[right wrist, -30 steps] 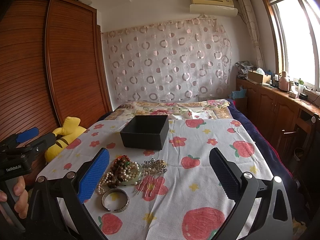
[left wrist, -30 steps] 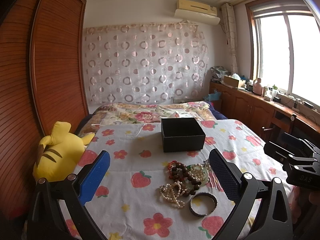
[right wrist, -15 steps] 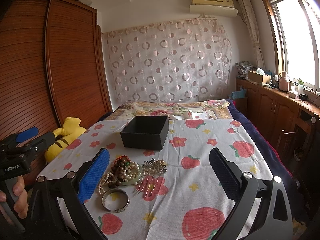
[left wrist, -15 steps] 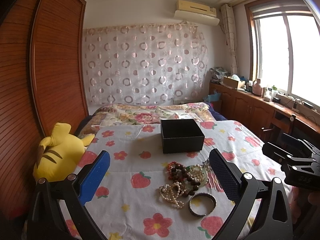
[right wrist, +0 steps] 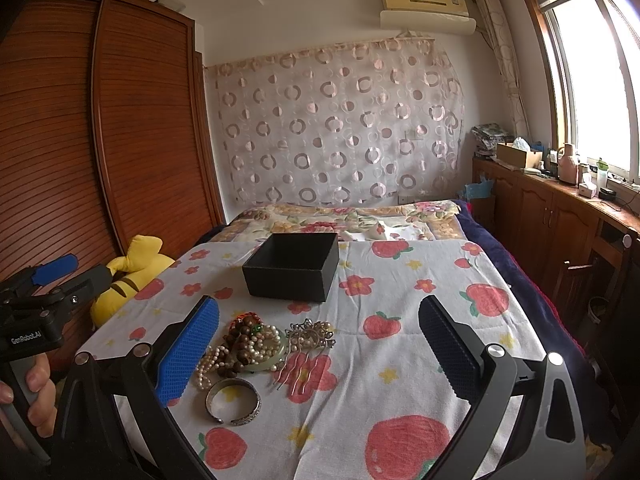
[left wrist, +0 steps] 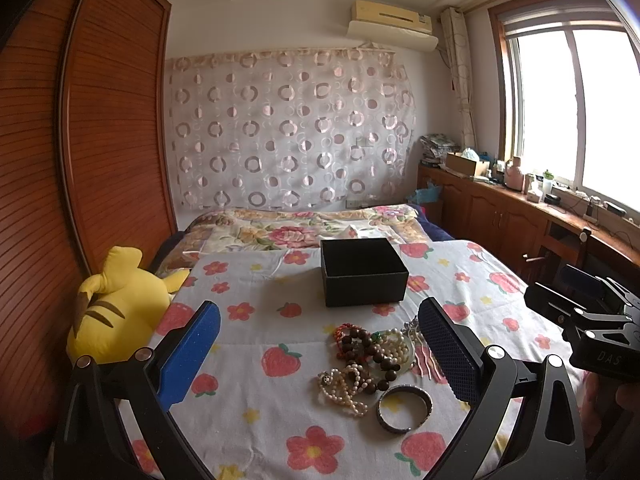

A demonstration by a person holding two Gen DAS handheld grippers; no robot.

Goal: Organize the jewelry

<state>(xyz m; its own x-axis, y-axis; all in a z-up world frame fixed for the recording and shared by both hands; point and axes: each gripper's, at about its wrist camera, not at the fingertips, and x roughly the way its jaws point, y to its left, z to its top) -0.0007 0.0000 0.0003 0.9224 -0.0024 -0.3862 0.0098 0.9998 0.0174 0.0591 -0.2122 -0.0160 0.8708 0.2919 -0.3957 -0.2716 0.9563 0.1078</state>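
One black box (left wrist: 363, 272), one silver bangle (left wrist: 405, 403), one bead heap (left wrist: 372, 354).

- The black box's (left wrist: 362, 276) inside floor is hidden by its near wall.
- Behind the left gripper's right finger (left wrist: 448, 354), the hair comb (left wrist: 422, 356) is largely covered.
- The beaded strands (right wrist: 244, 346) are too tangled to be counted.
- The hand (right wrist: 34, 394) is cut off at the picture's edge.

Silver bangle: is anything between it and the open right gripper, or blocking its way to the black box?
Nothing covers the silver bangle under the right gripper. The bead pile lies between it and the black box.
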